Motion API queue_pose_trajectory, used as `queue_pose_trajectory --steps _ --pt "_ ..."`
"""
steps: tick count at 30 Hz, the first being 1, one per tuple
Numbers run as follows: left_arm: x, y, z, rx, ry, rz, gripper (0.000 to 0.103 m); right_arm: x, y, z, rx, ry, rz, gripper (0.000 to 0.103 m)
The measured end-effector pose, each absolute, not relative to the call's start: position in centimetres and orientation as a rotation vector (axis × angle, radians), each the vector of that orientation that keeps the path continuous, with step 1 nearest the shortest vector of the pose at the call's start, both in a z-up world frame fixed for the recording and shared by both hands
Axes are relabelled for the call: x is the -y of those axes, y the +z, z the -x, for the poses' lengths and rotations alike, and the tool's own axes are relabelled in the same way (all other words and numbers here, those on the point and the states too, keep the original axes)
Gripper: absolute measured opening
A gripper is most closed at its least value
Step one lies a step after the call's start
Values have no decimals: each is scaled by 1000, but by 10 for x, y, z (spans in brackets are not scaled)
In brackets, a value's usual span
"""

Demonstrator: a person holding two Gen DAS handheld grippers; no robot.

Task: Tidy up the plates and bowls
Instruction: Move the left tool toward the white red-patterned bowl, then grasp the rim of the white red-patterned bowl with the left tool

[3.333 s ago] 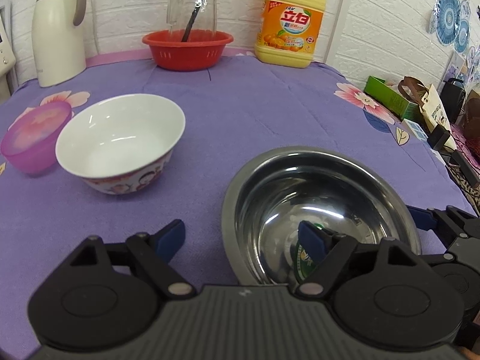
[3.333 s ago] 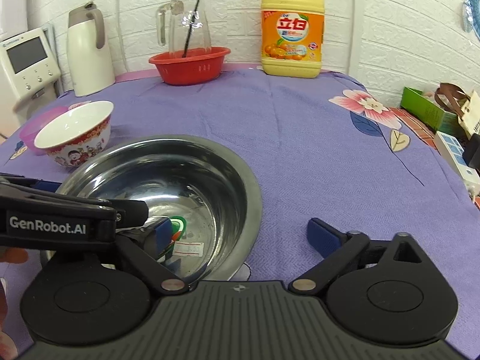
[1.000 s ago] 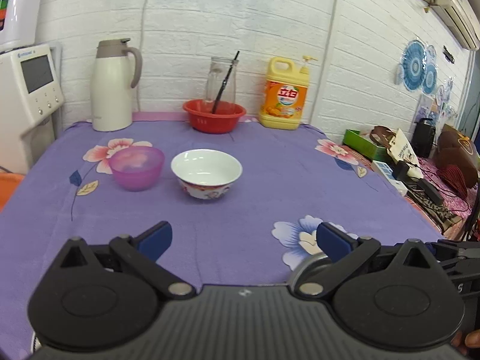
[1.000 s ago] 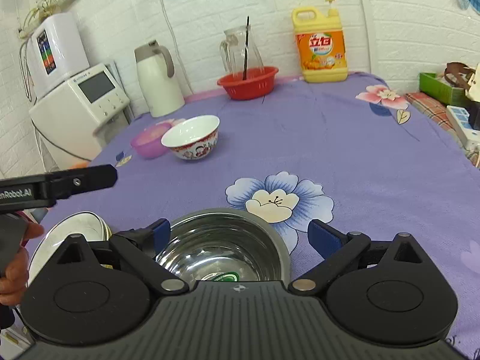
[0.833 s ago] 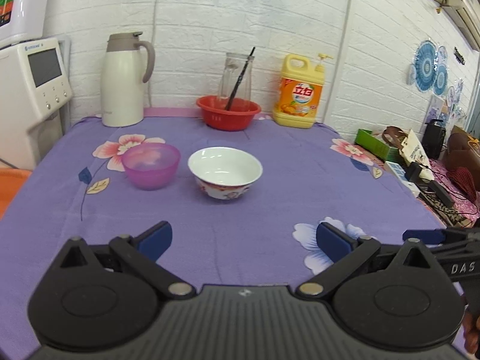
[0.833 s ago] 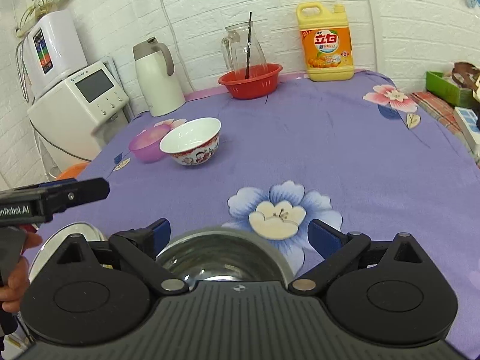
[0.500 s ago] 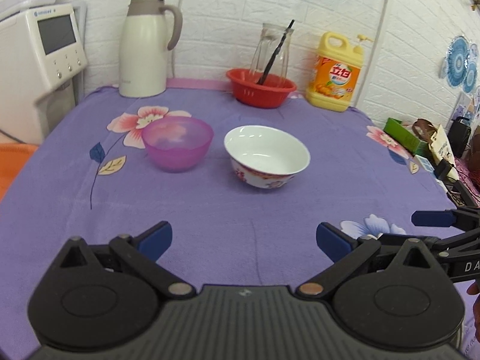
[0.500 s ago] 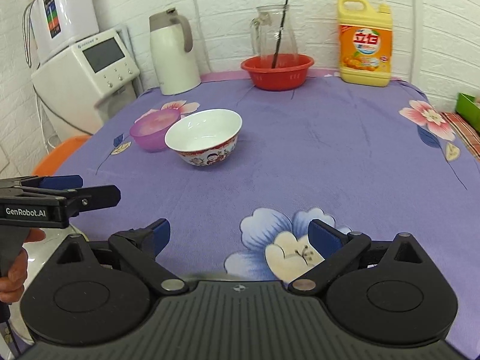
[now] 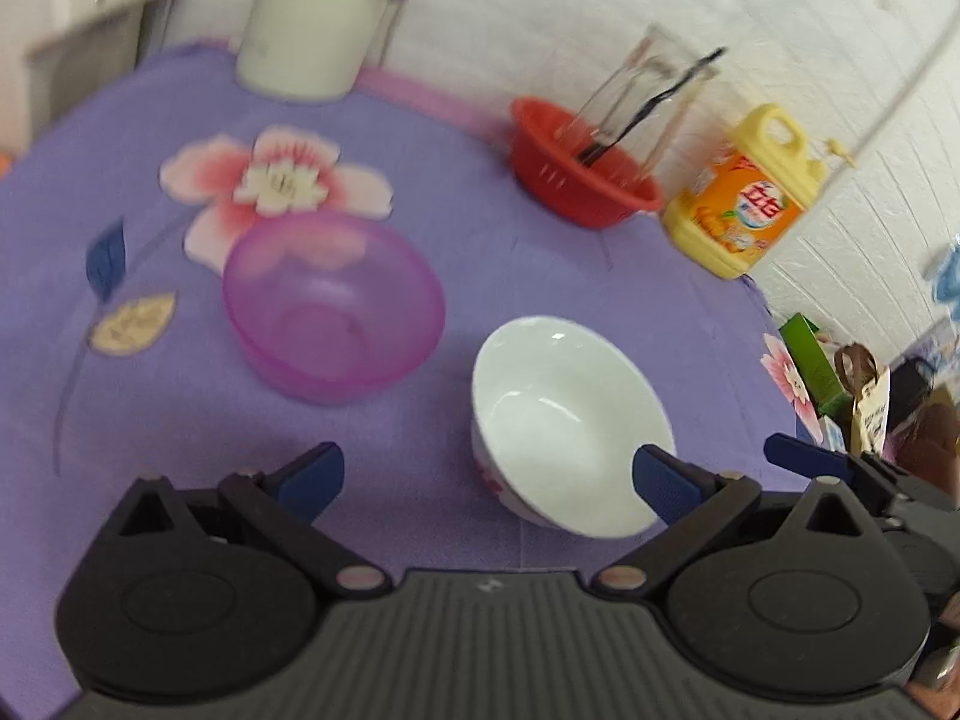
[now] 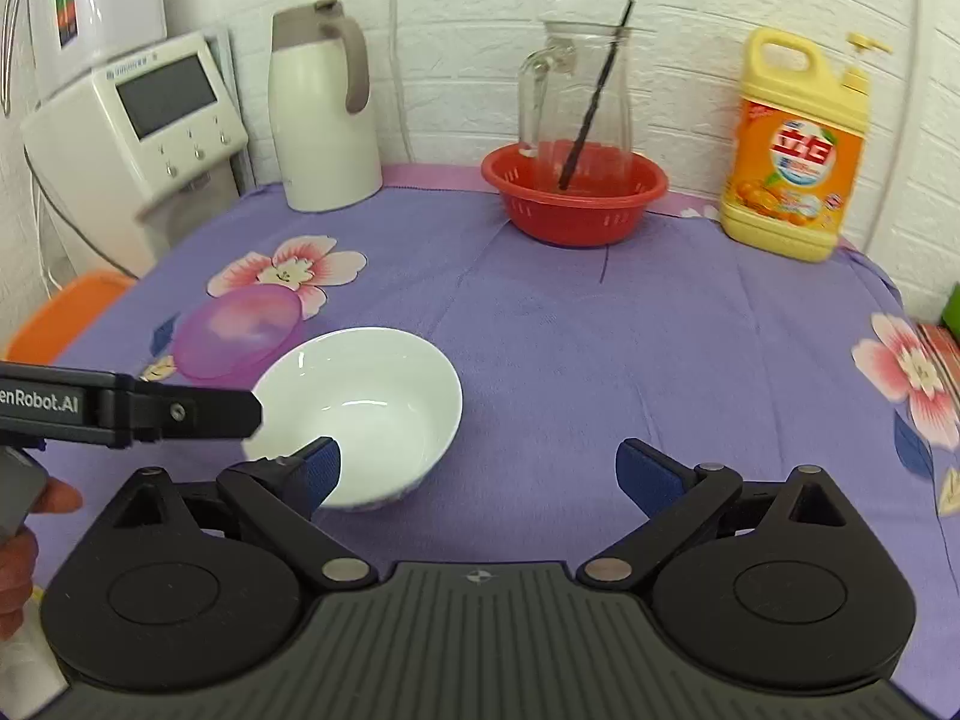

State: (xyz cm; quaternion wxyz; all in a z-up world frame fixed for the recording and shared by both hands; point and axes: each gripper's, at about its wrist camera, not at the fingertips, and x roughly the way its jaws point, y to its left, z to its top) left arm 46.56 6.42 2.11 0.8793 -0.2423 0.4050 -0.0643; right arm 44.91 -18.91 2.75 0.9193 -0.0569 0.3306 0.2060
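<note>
A white ceramic bowl (image 9: 570,420) with a patterned outside stands upright on the purple cloth. A pink translucent bowl (image 9: 333,306) stands just left of it. My left gripper (image 9: 486,474) is open and empty; its right finger sits at the white bowl's near right rim. In the right wrist view the white bowl (image 10: 372,408) is at lower left, with the pink bowl (image 10: 240,330) behind it. My right gripper (image 10: 477,471) is open and empty; its left finger overlaps the bowl's near rim. The left gripper's finger (image 10: 180,411) reaches in from the left over that bowl.
At the back stand a white thermos jug (image 10: 321,108), a red basket (image 10: 573,192) holding a glass pitcher (image 10: 579,90), and a yellow detergent bottle (image 10: 795,144). A white appliance (image 10: 144,138) stands off the table's left. Boxes and bags (image 9: 858,384) lie off the right edge.
Both grippers have moved forward from the steel bowl at the near edge to the white bowl. The steel bowl has dropped out of view. The left view has tilted and blurred.
</note>
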Motion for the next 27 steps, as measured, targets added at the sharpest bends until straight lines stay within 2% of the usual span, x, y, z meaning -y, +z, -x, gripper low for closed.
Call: queue_pose_trajectory --steps 3,11,14,27 --pt "-66 11 -474 -870 -119 567 102 173 13 -465 -705 422 180 103" --pt "-48 6 -496 -868 -44 499 98 150 -17 -502 -785 441 186 103" --pt "-49 6 -498 -861 -47 492 93 149 -18 -503 -774 456 193 103" --pt "-47 8 -494 -862 -133 568 83 153 -16 -502 -783 497 124 103"
